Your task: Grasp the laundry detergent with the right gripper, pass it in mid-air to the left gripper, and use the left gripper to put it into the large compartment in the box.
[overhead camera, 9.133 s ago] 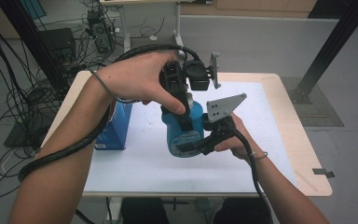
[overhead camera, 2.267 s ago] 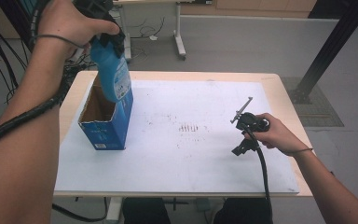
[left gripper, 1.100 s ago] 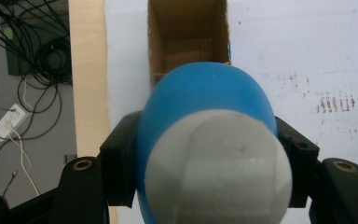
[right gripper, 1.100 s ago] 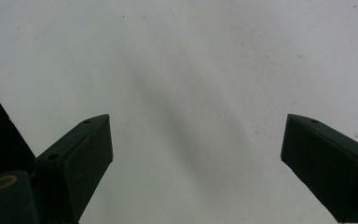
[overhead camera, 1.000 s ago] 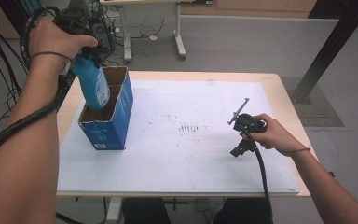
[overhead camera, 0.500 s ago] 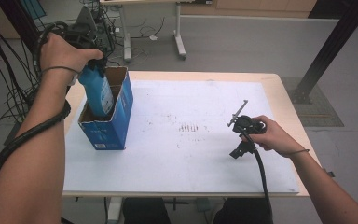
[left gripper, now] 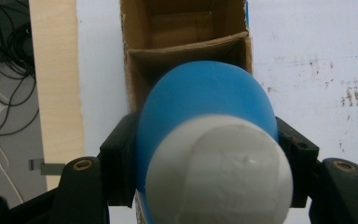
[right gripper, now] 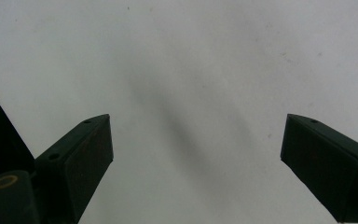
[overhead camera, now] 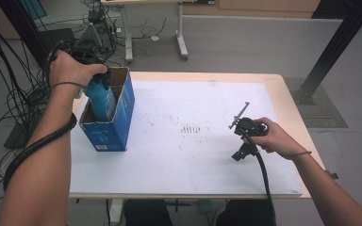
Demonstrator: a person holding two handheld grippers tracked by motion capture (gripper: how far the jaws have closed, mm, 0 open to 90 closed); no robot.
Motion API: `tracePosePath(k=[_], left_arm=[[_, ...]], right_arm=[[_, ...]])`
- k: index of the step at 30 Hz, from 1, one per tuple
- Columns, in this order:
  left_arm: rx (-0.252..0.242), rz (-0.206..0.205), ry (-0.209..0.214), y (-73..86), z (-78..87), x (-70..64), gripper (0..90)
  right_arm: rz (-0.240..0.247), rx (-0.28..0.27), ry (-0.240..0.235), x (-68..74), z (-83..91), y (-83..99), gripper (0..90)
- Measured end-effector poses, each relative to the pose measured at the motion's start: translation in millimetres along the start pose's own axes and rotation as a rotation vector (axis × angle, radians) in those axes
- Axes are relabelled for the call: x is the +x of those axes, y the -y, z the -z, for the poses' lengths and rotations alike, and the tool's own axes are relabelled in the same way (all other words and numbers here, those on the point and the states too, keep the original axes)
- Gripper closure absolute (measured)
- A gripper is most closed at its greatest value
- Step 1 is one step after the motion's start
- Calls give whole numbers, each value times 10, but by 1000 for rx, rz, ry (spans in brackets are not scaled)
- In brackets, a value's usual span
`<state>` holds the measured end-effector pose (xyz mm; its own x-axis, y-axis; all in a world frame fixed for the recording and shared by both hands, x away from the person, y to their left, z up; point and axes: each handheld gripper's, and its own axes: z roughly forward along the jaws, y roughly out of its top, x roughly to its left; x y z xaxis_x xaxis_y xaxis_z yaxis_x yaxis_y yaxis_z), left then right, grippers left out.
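High view: the left gripper (overhead camera: 95, 80) has come down since a moment ago, when it held the blue bottle (overhead camera: 102, 100) high above the table; now the bottle's lower half is sunk into the open blue cardboard box (overhead camera: 118, 123) at the table's (overhead camera: 283, 94) left end, its top half above the rim. That suggests the packing step is nearly done, with only the last lowering and release left. The right gripper (overhead camera: 239, 136) rests over the white mat (overhead camera: 193, 155), well apart from the box, much where it was.

Left gripper view: the jaws are clamped on either side of the blue bottle (left gripper: 205, 102), white cap (left gripper: 219, 172) toward the camera. Below it the box (left gripper: 186, 42) shows a cardboard divider and two compartments, both seemingly empty; the bottle heads into the nearer one.

Right gripper view: the right gripper (right gripper: 196, 158) has its fingers spread wide with nothing between them, over the bare mat (right gripper: 191, 60).
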<state>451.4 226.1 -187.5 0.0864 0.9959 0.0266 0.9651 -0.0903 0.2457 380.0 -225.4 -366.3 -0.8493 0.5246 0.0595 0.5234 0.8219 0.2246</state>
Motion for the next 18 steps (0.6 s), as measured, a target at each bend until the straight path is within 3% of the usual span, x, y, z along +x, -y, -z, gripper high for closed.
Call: tracePosePath(k=[18], left_arm=[[21,8,3,89,-345,1,375]], right_arm=[[-9,2,-4,-1,-32,15,88]])
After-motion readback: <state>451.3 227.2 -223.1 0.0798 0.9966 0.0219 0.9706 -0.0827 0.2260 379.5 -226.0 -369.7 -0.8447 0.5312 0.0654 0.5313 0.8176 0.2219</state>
